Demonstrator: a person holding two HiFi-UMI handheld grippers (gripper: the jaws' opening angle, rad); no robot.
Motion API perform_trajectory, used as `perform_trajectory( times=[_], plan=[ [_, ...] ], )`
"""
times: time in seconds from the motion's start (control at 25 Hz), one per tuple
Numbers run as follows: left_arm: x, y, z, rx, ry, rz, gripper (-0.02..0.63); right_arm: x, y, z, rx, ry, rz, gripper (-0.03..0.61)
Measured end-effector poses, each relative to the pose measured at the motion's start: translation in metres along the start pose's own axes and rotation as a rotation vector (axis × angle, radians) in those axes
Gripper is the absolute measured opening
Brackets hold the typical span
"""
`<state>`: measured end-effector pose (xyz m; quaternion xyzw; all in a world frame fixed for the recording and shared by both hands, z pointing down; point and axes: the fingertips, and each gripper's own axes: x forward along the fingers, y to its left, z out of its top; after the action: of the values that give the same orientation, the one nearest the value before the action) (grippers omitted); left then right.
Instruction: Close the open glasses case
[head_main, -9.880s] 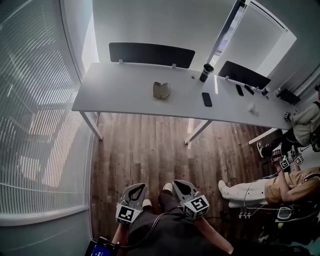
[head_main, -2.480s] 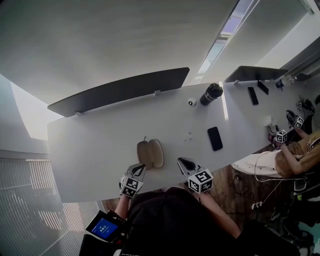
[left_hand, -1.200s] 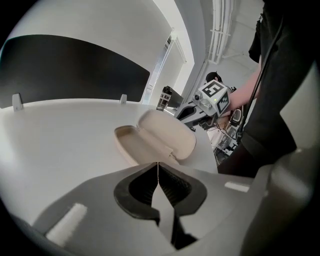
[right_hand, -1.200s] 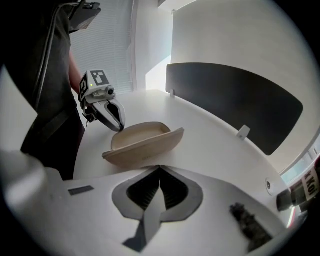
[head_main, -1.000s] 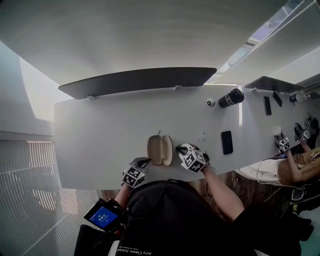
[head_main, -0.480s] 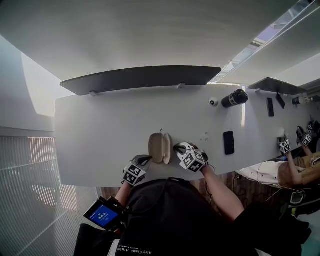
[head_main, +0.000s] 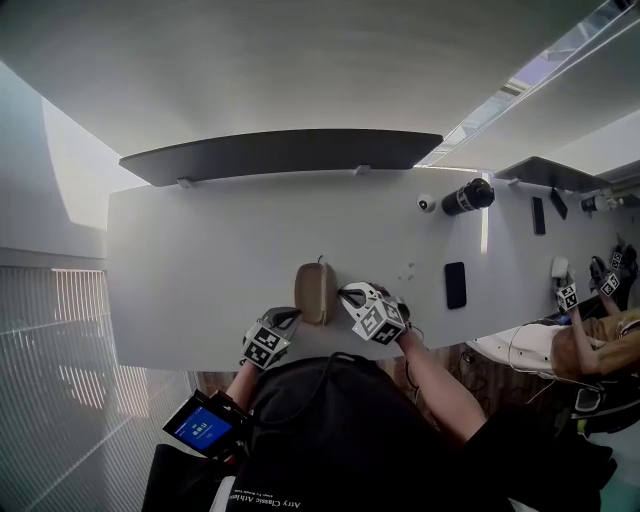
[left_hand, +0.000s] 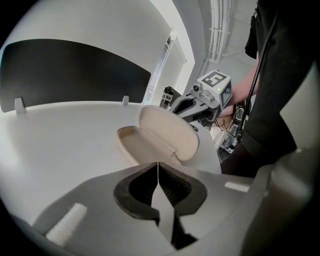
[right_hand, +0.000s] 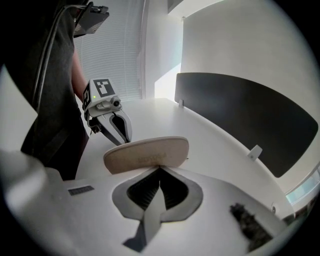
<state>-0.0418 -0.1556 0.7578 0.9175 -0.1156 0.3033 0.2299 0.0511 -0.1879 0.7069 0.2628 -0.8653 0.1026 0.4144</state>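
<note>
The beige glasses case (head_main: 315, 293) lies near the front edge of the white table (head_main: 200, 270). Its lid (left_hand: 169, 133) stands half raised over the empty lower shell (left_hand: 134, 142). My right gripper (head_main: 346, 294) is shut, and its tips (right_hand: 160, 168) press against the lid's outer back (right_hand: 147, 153). My left gripper (head_main: 288, 316) is shut on nothing and waits just in front of the case, apart from it. From the left gripper view the right gripper (left_hand: 192, 104) shows behind the lid. In the right gripper view the left gripper (right_hand: 118, 125) stands beyond the case.
A black phone (head_main: 454, 284) lies to the right of the case. A dark bottle (head_main: 466, 196) and a small white round object (head_main: 427, 203) lie at the back right. A dark divider panel (head_main: 280, 155) runs along the table's far edge. A seated person (head_main: 590, 340) is at far right.
The right gripper has moved left against the case lid. The lid, flat open a second ago, has swung up and over toward the lower shell. The left gripper has barely moved.
</note>
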Motion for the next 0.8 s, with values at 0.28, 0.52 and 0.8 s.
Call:
perform_trajectory(
  times=[0.28, 0.52, 0.8],
  plan=[
    [0.001, 0.002, 0.005, 0.006, -0.009, -0.01, 0.015, 0.007, -0.001, 0.021, -0.029, -0.014, 0.002, 0.006],
    [-0.003, 0.001, 0.003, 0.001, -0.005, -0.018, 0.015, 0.016, 0.006, 0.034, -0.042, -0.022, 0.021, 0.006],
    [-0.007, 0.003, 0.0, -0.007, 0.002, -0.029, 0.015, 0.023, 0.011, 0.046, -0.046, -0.024, 0.039, 0.006]
  ],
)
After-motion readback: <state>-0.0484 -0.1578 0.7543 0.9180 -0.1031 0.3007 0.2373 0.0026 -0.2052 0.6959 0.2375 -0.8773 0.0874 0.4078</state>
